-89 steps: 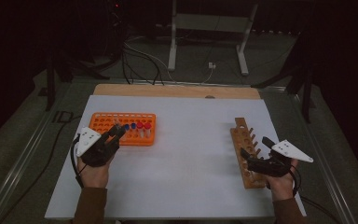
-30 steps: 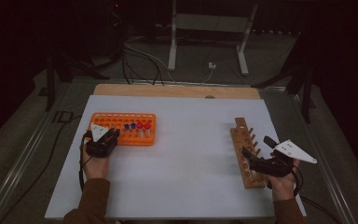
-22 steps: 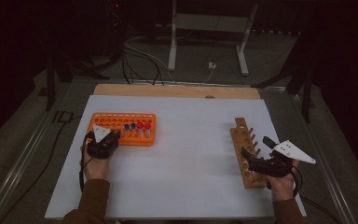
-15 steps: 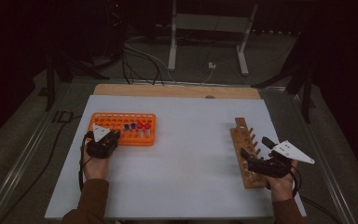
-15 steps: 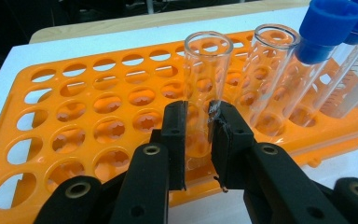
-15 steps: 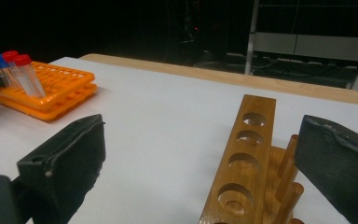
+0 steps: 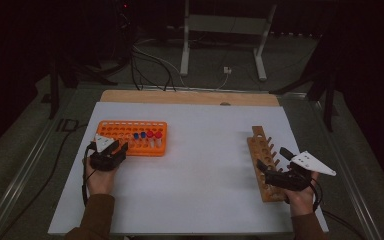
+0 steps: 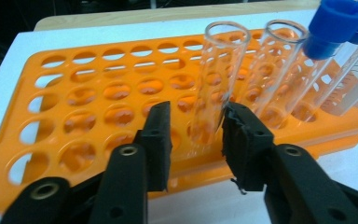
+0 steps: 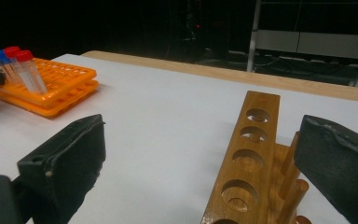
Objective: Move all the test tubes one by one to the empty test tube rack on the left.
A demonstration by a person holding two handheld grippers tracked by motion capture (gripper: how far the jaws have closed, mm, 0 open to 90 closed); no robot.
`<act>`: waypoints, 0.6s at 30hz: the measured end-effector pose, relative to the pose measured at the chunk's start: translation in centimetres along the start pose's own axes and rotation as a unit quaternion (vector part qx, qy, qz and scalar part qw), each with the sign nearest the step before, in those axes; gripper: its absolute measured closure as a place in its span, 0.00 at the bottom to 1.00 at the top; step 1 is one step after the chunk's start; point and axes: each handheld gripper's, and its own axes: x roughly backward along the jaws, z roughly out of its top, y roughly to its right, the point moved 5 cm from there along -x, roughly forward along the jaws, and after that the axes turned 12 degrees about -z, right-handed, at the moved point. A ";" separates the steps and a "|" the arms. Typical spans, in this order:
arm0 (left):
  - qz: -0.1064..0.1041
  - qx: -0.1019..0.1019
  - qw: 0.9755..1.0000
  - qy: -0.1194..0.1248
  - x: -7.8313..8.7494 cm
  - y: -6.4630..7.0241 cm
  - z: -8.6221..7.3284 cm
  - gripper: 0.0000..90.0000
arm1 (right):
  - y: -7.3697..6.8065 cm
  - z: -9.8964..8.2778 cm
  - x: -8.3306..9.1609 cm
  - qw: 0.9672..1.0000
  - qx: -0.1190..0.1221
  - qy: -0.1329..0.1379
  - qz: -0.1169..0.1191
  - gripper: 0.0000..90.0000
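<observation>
The left gripper (image 8: 193,140) sits at the near edge of the orange tube rack (image 7: 131,137), on the left side of the white table (image 7: 200,175). Its jaws have just been opening and now stand a little apart on either side of a clear uncapped tube (image 8: 214,88) that stands upright in a near-row hole; one pad looks just at the glass, the other clear of it, though the tube's foot is hidden inside the rack. A second clear tube (image 8: 277,70) stands beside it, and the blue-capped tubes (image 8: 333,28) are cut off by the frame. The right gripper (image 9: 200,172) hangs wide open, holding nothing, over the near end of the wooden rack (image 7: 265,165) by the table's right edge; its lower holes are cut off.
</observation>
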 end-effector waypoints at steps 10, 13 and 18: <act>-0.028 -0.003 0.997 0.071 4.5 1.1 1.1 0.40 | 0.0 -0.1 0.1 1.000 0.001 0.004 0.005 0.03; -0.048 -0.010 0.995 0.089 6.0 1.9 1.3 0.30 | -0.1 -0.1 0.1 1.000 0.001 0.005 0.006 0.03; -0.061 -0.014 0.993 0.104 7.8 3.0 0.9 0.17 | -0.1 -0.1 0.0 1.000 0.002 0.003 0.007 0.03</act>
